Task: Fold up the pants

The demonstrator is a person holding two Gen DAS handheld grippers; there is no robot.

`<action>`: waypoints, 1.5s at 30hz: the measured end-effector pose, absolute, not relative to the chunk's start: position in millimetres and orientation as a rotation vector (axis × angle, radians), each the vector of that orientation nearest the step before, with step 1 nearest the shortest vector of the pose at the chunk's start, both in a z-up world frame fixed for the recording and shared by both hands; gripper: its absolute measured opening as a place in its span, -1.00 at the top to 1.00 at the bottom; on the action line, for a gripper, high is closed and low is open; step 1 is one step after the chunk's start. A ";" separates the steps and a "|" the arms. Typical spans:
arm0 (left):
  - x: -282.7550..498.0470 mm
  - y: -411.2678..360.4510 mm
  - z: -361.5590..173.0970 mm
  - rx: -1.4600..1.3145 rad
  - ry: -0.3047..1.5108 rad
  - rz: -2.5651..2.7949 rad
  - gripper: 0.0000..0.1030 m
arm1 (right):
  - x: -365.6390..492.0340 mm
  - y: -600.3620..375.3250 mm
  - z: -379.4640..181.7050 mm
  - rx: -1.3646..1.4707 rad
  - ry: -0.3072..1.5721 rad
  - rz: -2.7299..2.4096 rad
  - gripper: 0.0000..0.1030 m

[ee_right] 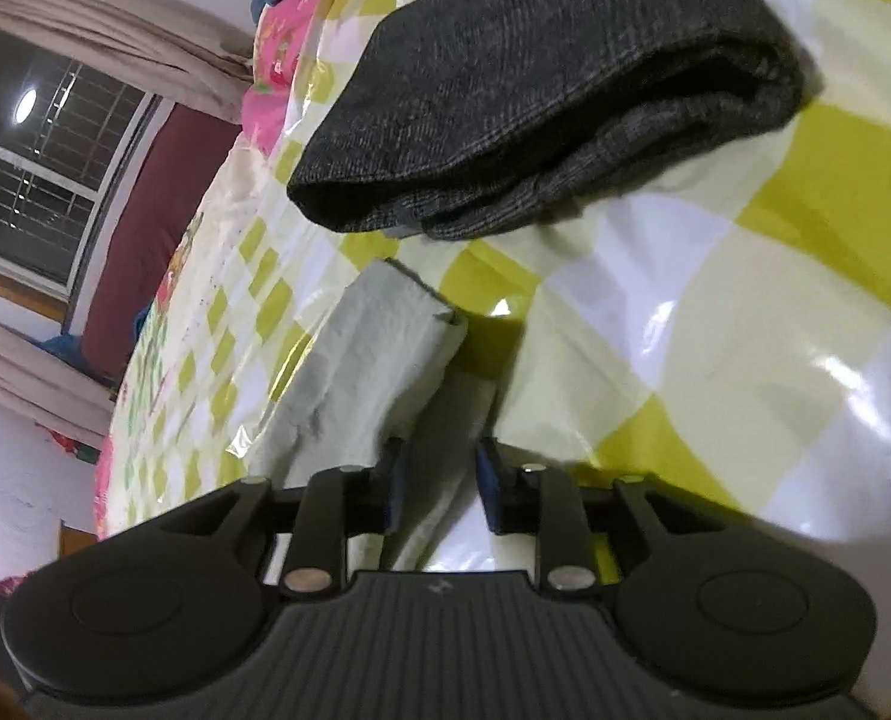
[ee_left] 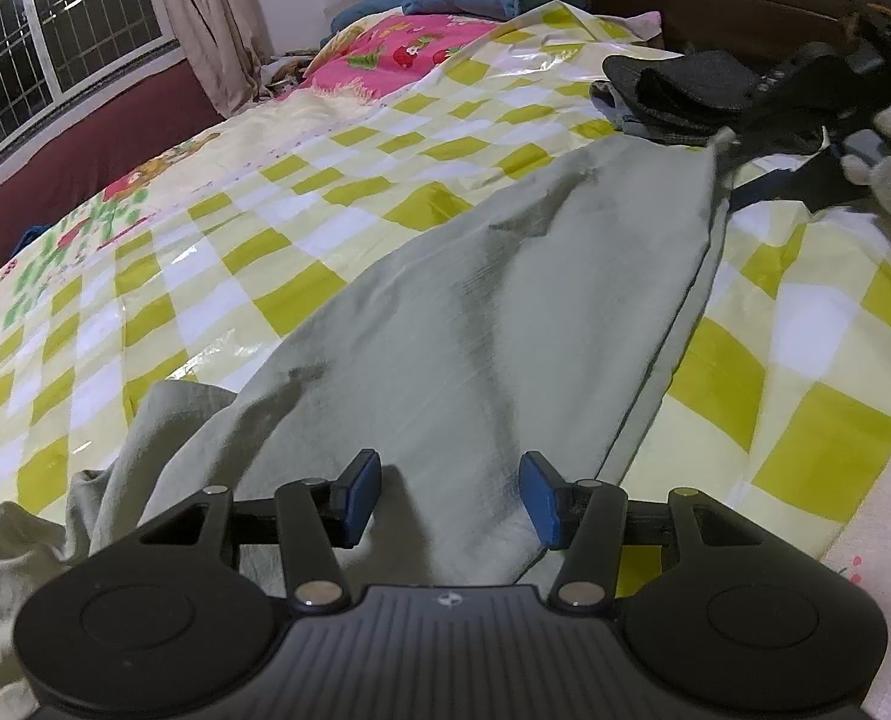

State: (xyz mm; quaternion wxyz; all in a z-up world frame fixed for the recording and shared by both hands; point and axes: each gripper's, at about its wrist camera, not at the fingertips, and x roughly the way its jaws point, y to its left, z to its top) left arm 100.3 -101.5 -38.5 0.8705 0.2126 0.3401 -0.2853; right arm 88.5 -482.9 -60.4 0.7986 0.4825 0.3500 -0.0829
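So the pale green pants (ee_left: 505,312) lie stretched along the bed (ee_left: 301,192), over its yellow-checked plastic cover, one long leg running from the near end up toward a dark folded garment (ee_left: 673,96) by the headboard. To my eye the lengthwise fold is already laid and the hands are settling the two ends before the next fold.

Near me, the left tool (ee_left: 450,498) hovers over the waist end with its blue pads well apart; cloth lies beneath the gap, but neither pad presses on it. At the far end the right tool (ee_right: 439,480) sits at the cuff (ee_right: 397,324), its jaws parted a little, with a strip of the green fabric running between them. The pads look clear of the cloth there, so I read it as let go, not pinched.

Next, I'd guess, one end has to be gripped afresh and carried over onto the other, keeping the edges lined up and steering clear of that dark garment just beyond the cuff.
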 end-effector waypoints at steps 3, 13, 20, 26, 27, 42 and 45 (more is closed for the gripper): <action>100.2 -101.8 -37.8 0.450 0.710 -0.598 -0.26 | 101.9 -472.0 -61.0 1.008 0.761 -0.167 0.23; 97.9 -105.0 -32.9 0.441 0.700 -0.613 -0.26 | 90.2 -489.6 -66.7 1.065 0.648 -0.198 0.96; 88.2 -121.1 -45.4 0.491 0.702 -0.654 -0.26 | 61.1 -512.7 -59.9 1.014 0.631 -0.289 0.95; 83.4 -115.0 -43.7 0.480 0.713 -0.656 -0.29 | 40.8 -523.5 -74.8 1.277 0.479 -0.218 0.35; 82.6 -114.7 -43.4 0.480 0.713 -0.655 -0.29 | 39.3 -524.4 -75.9 1.307 0.448 -0.199 0.24; 82.8 -112.9 -43.7 0.464 0.715 -0.656 -0.31 | 79.4 -502.9 -59.3 1.035 0.607 -0.315 0.14; 82.6 -112.1 -44.3 0.461 0.711 -0.654 -0.32 | 73.9 -508.3 -73.1 1.104 0.621 -0.310 0.92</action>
